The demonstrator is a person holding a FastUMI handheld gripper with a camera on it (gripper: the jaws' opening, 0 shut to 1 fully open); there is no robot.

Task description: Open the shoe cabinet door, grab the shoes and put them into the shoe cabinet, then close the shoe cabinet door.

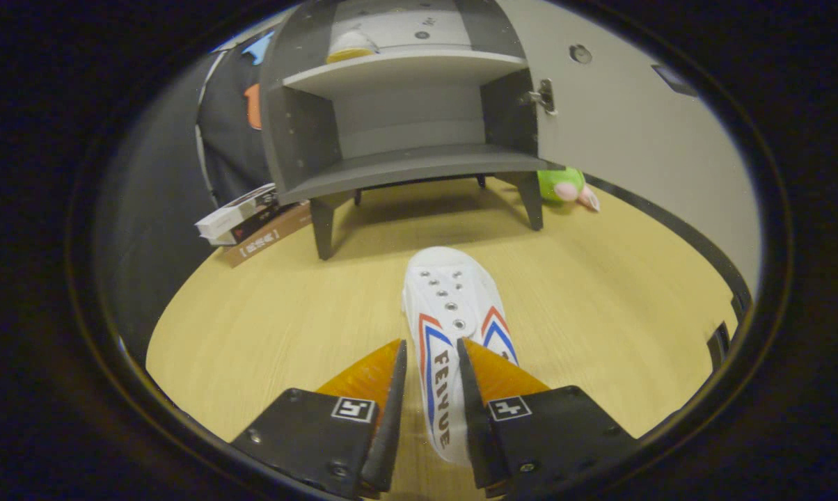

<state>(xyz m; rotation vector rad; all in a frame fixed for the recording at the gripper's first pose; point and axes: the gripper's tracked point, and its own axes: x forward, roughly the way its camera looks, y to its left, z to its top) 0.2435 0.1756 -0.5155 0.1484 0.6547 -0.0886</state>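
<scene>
We see the gripper (431, 348) low over the wooden floor (600, 299), its two orange fingers (363, 372) set either side of a white shoe (454, 306). The shoe lies flat on the floor with its toe pointing toward the shoe cabinet (405, 118) and its side, with red and blue stripes, running back between the fingers. The gap between the jaws is narrow and the shoe's side fills it, but we cannot tell whether both fingers actually press on it or merely flank it.

The shoe cabinet stands on short legs beyond the shoe, and its door (628, 125) is swung wide open to the right of the cabinet, with a hinge (543, 96) visible where the door meets the cabinet. The cabinet's lower shelf is bare. On its upper shelf we see a second white shoe (349, 47) with a yellowish sole.

Just left of the cabinet, a few boxes (248, 219) lie stacked on the floor against the cabinet's front leg. Right of the cabinet, under the open door, a green and pink soft toy (564, 186) rests on the floor.
</scene>
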